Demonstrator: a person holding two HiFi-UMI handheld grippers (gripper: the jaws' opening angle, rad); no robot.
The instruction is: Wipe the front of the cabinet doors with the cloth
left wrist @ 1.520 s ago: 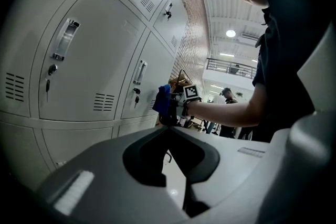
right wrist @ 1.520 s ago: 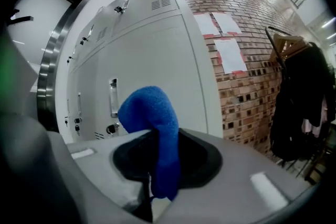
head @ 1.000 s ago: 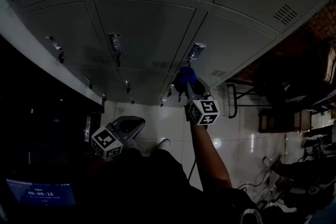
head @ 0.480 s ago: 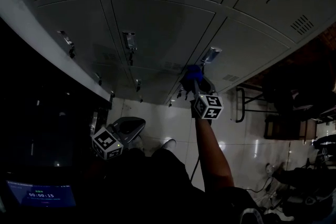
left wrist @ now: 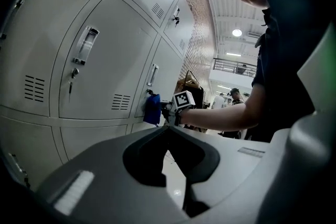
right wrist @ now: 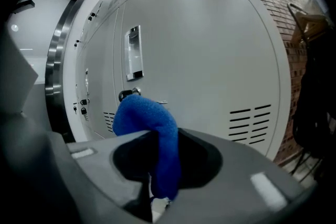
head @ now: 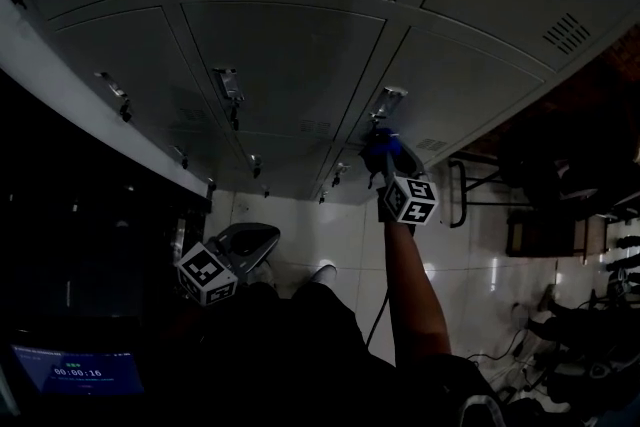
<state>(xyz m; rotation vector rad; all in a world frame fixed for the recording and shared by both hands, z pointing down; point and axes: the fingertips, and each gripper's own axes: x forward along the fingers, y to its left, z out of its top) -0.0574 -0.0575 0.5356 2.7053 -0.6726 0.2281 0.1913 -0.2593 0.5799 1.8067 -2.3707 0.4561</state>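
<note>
Right tool (right wrist: 155,194) clamped on blue cloth (right wrist: 152,128), cloth bulging above jaws, against cabinet door (right wrist: 210,44) just below handle (right wrist: 133,53), centre-right of head view. Left tool (left wrist: 181,186) lower left, jaws together, empty.

Right gripper (right wrist: 157,186) pinching blue cloth (right wrist: 152,134), cloth near cabinet door (right wrist: 210,50) lock

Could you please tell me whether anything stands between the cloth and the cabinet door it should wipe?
Nothing visible does. The blue cloth, clamped in the right gripper, faces the cabinet door directly; only the door's own lock sticks out beside it.
</note>
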